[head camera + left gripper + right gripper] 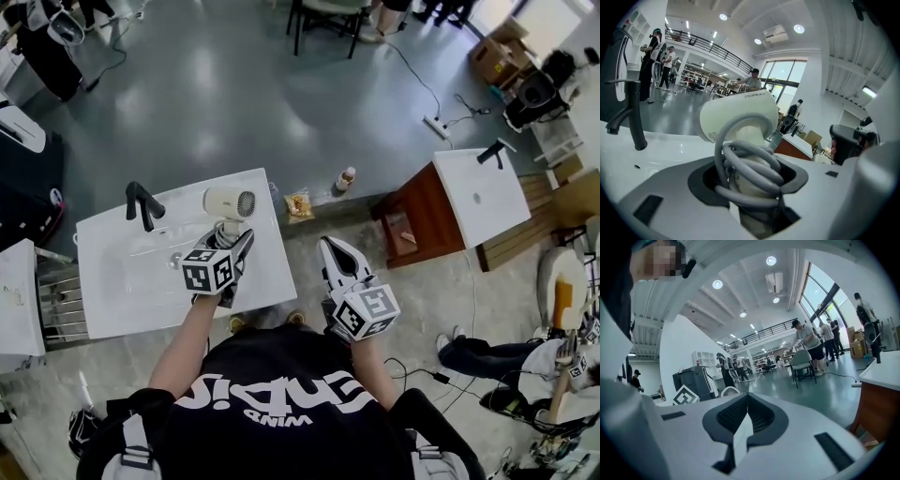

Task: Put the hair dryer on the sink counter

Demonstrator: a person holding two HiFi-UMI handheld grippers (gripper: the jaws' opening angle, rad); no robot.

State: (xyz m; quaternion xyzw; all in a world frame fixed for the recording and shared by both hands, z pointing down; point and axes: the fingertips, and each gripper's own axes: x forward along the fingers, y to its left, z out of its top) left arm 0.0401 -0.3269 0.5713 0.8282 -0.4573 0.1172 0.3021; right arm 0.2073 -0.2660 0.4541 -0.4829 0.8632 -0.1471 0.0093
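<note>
The cream hair dryer (230, 202) hangs over the far right part of the white sink counter (122, 291), nozzle end facing right. My left gripper (230, 236) is shut on its handle, which has the grey cord wound round it. In the left gripper view the dryer's body (740, 115) rises above the cord loops (750, 166) between the jaws, with the counter (661, 150) below. My right gripper (336, 251) is off the counter's right edge, over the floor. It is shut and holds nothing; its pads meet in the right gripper view (746, 416).
A black faucet (142, 204) stands at the counter's back left, also seen as a faucet (633, 112) left of the dryer. A bottle (347, 178) and a snack bag (299, 205) lie on the floor beyond the counter. A second sink on a wooden cabinet (483, 197) stands to the right.
</note>
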